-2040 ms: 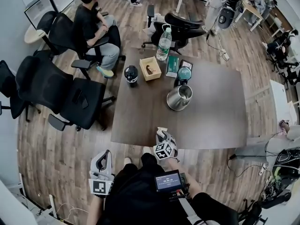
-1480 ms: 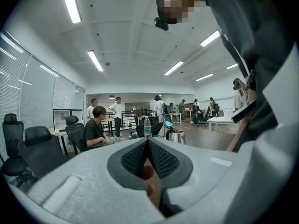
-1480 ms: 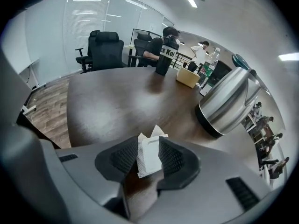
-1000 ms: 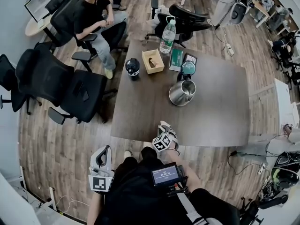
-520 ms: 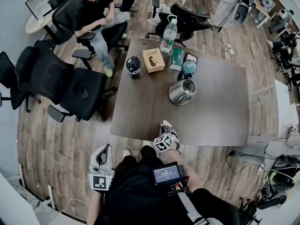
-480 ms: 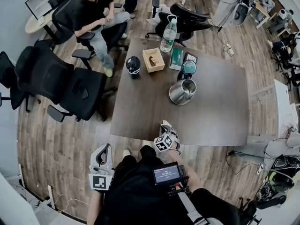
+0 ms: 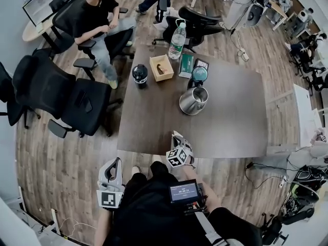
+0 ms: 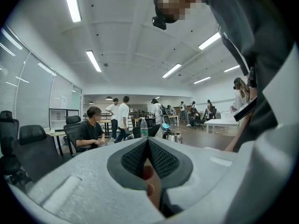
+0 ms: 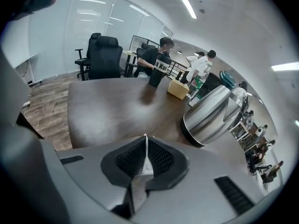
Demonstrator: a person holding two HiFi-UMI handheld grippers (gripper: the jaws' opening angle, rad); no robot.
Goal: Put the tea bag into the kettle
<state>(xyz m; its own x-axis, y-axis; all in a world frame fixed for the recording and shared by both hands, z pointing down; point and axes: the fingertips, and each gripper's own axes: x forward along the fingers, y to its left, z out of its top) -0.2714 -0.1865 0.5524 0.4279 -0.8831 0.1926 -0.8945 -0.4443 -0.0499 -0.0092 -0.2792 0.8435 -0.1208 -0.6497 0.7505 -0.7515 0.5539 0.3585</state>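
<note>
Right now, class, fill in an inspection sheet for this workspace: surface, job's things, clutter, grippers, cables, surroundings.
Surface: dark wooden table.
Job's things: steel kettle mid-table, teal lid raised; tea bag in the right gripper.
Clutter: water bottle, cardboard box, black tumbler, green packet along the far edge.
Grippers: right gripper's jaws have just been closing and pinch the tea bag at the near edge; left gripper jaws together, beside the person.
Cables: cables on the floor right of the table.
Surroundings: office chairs, seated person.
</note>
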